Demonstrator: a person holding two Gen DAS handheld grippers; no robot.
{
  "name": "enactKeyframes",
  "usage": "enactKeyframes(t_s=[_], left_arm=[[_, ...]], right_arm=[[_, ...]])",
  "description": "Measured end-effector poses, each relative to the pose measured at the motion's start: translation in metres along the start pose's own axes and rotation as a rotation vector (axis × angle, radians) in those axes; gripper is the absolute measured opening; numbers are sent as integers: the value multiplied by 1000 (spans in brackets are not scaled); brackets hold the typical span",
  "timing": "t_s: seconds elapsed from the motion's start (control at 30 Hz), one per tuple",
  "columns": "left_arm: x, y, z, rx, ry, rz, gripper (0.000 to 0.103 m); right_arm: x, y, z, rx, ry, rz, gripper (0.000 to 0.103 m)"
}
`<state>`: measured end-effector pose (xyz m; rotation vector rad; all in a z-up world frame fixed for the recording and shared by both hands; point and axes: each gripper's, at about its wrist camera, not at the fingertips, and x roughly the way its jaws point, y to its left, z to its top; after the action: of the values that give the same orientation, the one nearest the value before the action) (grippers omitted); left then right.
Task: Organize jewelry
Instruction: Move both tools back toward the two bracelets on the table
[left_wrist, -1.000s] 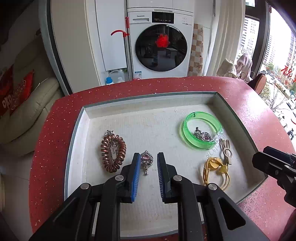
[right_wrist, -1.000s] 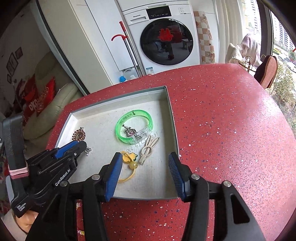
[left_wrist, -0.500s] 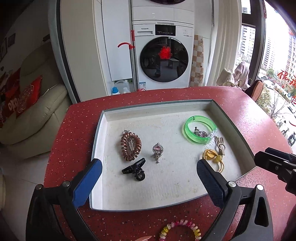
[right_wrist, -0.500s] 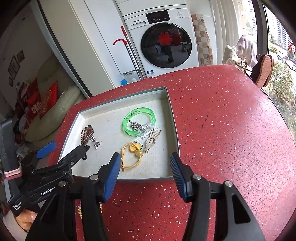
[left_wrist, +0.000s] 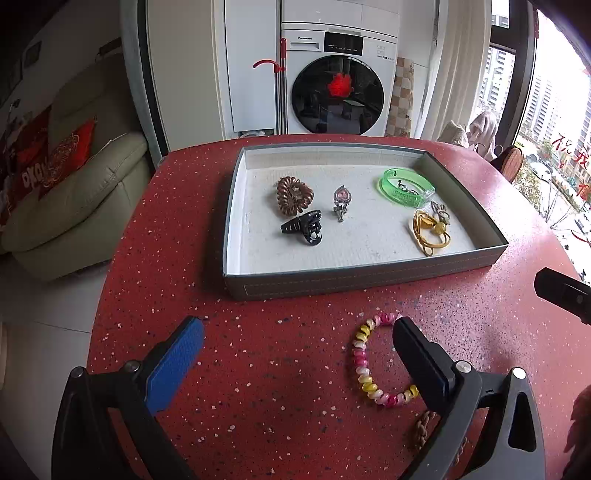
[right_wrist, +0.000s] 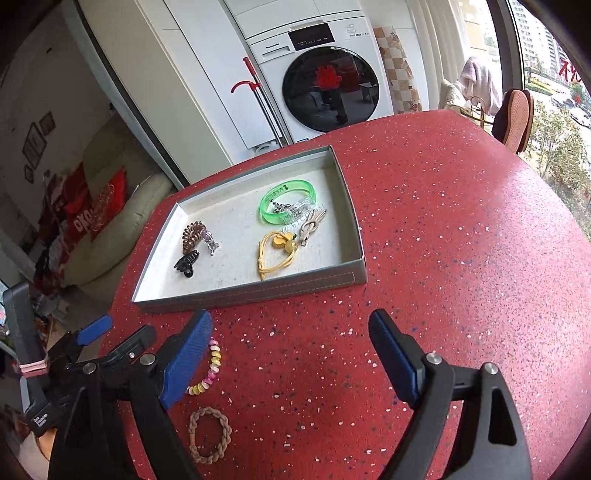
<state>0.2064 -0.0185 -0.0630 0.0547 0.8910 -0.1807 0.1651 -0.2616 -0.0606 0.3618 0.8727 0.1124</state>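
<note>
My left gripper (left_wrist: 297, 328) stands wide open above the red table, short of the grey tray (left_wrist: 369, 280), with nothing between its pads. A pink-and-yellow spiral hair tie (left_wrist: 369, 362) lies by its right finger, and a braided brown tie (left_wrist: 423, 428) is half hidden under that finger. In the tray lie a black claw clip (left_wrist: 304, 227), a brown coil tie (left_wrist: 295, 195), a pendant (left_wrist: 341, 201), a green bangle (left_wrist: 406, 186) and a yellow cord (left_wrist: 430, 230). My right gripper (right_wrist: 290, 325) hangs over bare table, its jaws opening and empty. The braided tie (right_wrist: 210, 439) lies to its lower left.
A beige clip (right_wrist: 312, 225) rests beside the bangle in the tray (right_wrist: 258, 291). The left gripper (right_wrist: 118, 332) shows at the right wrist view's lower left. The table's rounded edge drops off left toward a sofa (left_wrist: 74, 206). A washing machine (left_wrist: 338, 92) stands behind.
The left jaws went from nearly shut to wide open, and the black claw clip now lies in the tray. Both grippers drew back from the tray. The right jaws spread wider.
</note>
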Motion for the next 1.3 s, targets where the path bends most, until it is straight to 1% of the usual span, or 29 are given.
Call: enactKeyframes(t_s=[0.1,0.17,0.37,0.53,0.6,0.83,1.0,1.1,1.13,1.17,1.3], left_arm=[[4,4,-12,-18,26,2,103],[5,6,-19,-22,37,10,103],[7,10,-28,-37,56,11,103],[12,8,-28,-54,76,-9,103],[14,4,-27,-46,82,-14,103],[21,-6,-22,-6,83,15,103],[25,-10,-21,22,89,31,103],[27,-12,-22,34,91,40,103],[27,-12,-22,36,92,42,103],[27,-12,-23,36,90,42,103],[28,-13,-23,40,89,41,103]], right_arm=[[3,8,-18,-19,75,17,89],[6,13,-31,-40,117,7,89],[6,29,-66,-105,167,-20,89],[10,39,-85,-157,202,-63,89],[9,44,-91,-176,203,-73,89],[9,59,-94,-247,189,-109,89],[20,75,-99,-317,193,-158,89],[23,80,-102,-341,173,-177,89],[26,81,-103,-346,183,-187,88],[24,82,-104,-357,170,-187,87],[23,84,-106,-373,168,-175,83]])
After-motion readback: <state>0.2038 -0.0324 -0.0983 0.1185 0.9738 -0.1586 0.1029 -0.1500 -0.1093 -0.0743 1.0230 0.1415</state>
